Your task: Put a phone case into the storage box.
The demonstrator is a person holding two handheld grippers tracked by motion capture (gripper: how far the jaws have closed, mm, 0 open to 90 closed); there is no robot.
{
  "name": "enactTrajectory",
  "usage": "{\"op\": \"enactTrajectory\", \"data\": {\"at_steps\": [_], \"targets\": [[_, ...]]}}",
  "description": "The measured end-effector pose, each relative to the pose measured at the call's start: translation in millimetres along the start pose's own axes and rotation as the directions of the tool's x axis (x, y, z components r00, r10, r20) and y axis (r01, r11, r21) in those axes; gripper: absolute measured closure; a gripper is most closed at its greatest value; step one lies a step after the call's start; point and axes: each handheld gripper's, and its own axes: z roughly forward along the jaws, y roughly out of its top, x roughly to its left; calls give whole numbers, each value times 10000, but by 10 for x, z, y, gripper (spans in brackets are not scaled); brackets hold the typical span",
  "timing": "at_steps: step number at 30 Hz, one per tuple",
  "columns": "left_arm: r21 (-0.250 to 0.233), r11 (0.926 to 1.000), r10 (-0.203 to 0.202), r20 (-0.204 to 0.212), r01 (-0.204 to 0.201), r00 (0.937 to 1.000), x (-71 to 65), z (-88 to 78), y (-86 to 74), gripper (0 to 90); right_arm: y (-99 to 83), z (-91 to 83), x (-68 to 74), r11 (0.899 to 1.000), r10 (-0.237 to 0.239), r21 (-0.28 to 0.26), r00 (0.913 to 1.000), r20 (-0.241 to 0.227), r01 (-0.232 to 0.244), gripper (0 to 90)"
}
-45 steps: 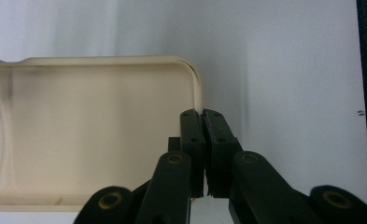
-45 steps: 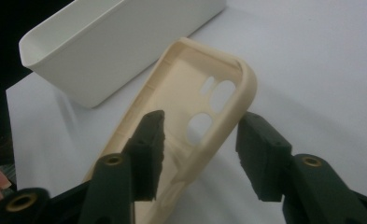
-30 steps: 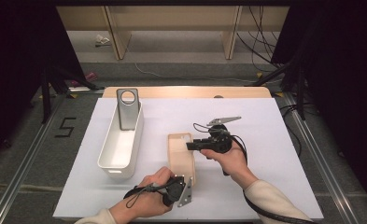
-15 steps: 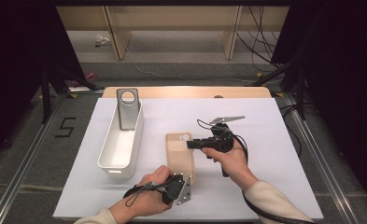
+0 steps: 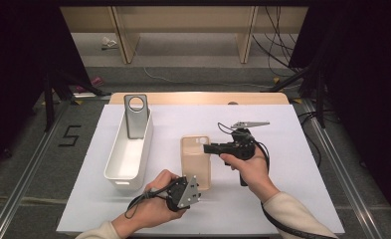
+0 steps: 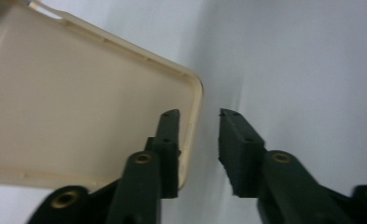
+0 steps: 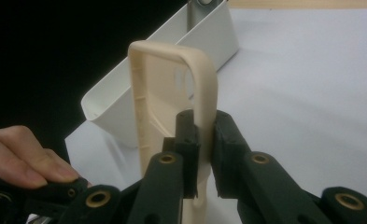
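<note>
A beige phone case [image 5: 195, 162] lies hollow side up on the white sheet, between my two grippers. My right gripper [image 5: 208, 148] is shut on its far right rim. In the right gripper view the pads [image 7: 187, 135] pinch the case wall [image 7: 172, 93], and they have just closed a little tighter. My left gripper [image 5: 202, 185] is at the case's near right corner. Its jaws have just been opening. In the left gripper view they straddle the rim [image 6: 196, 98] of the case [image 6: 78, 116] with a gap on either side, and the left gripper [image 6: 199, 113] is open.
A long white bin [image 5: 114, 164] stands left of the case, with a grey phone case [image 5: 136, 117] upright at its far end. The bin [image 7: 111, 107] shows behind the beige case in the right gripper view. The white sheet ends on a wooden table edge [image 5: 198, 98] at the back.
The left gripper's jaws have come open off the case's near corner. Both hands and the case have stayed almost where they were.
</note>
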Motion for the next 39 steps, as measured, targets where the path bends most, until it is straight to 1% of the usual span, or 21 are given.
{"op": "enactTrajectory", "data": {"at_steps": [1,3,4,5,8,12,14,18,19,22,26,28,30,31,34,36,39], "targets": [[-253,9993,-267,28,267,9996,15,-13,-6,605,5,-15,-6,10000,-16,-24,10000,40,16,826],[-642,9959,-635,50,637,9980,47,-31,-18,539,11,-37,-15,10000,-16,-96,9999,145,17,826],[-759,9940,-782,19,781,9969,67,-39,-26,504,13,-45,-21,9998,-72,-160,9998,197,75,826],[-893,9918,-928,-78,917,9957,82,-43,-36,471,16,-55,-23,9997,-106,-197,9996,243,111,826],[-1155,9843,-1389,-379,1337,9896,125,-60,-58,428,20,-83,-31,9996,-125,-245,9994,334,133,826],[-1312,9783,-1706,-696,1605,9829,169,-81,-79,394,11,-106,-55,9993,-164,-328,9988,465,179,825],[-1379,9763,-1797,-844,1671,9801,186,-88,-90,390,8,-120,-62,9993,-153,-326,9986,500,169,825],[-1631,9664,-2170,-1020,1988,9708,227,-112,-105,394,2,-147,-77,9985,-262,-457,9975,653,292,825],[-1738,9620,-2308,-1050,2107,9673,236,-118,-108,395,0,-155,-80,9983,-273,-490,9974,671,306,825],[-1926,9525,-2605,-1150,2357,9586,268,-138,-120,395,-9,-185,-96,9979,-299,-554,9968,744,340,825],[-2173,9363,-3056,-1160,2761,9451,316,-161,-141,394,-27,-239,-119,9970,-337,-670,9961,813,392,824],[-2360,9257,-3256,-984,2958,9404,338,-170,-150,395,-37,-262,-129,9962,-420,-721,9953,873,484,824],[-2564,9107,-3543,-818,3238,9316,354,-177,-149,396,-41,-280,-138,9954,-463,-794,9948,908,536,824],[-2604,9063,-3636,-791,3329,9282,363,-182,-149,396,-41,-286,-138,9956,-449,-781,9948,915,521,824],[-2703,8978,-3816,-829,3478,9206,383,-197,-146,404,-48,-298,-142,9954,-461,-799,9944,948,537,824],[-2773,8945,-3875,-896,3507,9175,402,-206,-138,409,-56,-302,-146,9952,-467,-813,9944,944,545,824],[-2804,8867,-4066,-949,3675,9087,436,-205,-102,424,-67,-306,-143,9954,-461,-792,9942,967,538,824]]}}
